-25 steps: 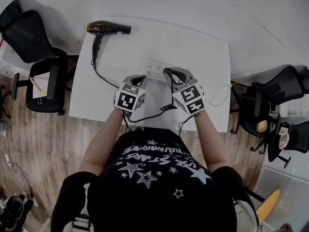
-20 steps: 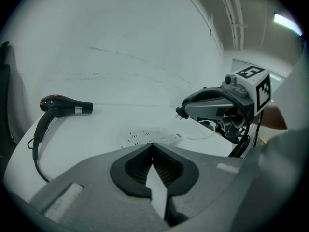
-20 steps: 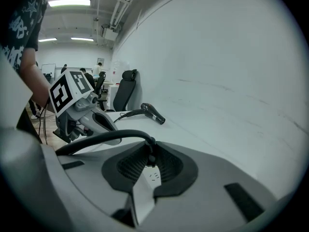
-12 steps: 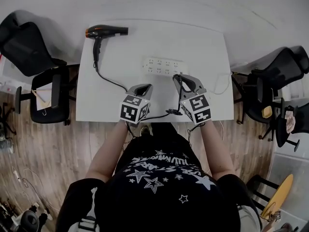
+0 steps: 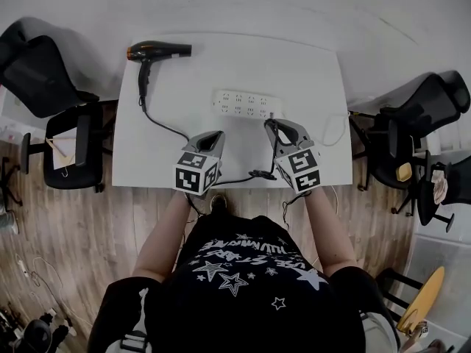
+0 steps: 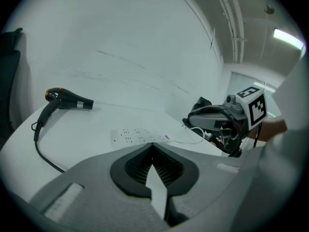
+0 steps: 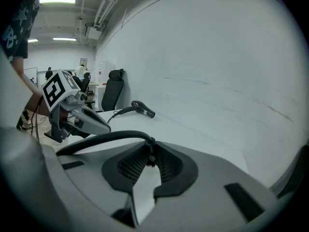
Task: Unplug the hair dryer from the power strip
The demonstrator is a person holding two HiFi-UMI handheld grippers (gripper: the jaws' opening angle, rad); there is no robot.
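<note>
Lying well left of the white power strip on the table, the black hair dryer showed an orange rear end. Its black cord trailed down past the strip's near side. The left gripper, near the strip's left end, had its jaws pressed together on nothing. The right gripper, just on the near side of the strip's right end, was clamped on the plug, held apart from the strip. Only the left gripper view showed the plug's metal prongs poking out; the head view hid them.
</note>
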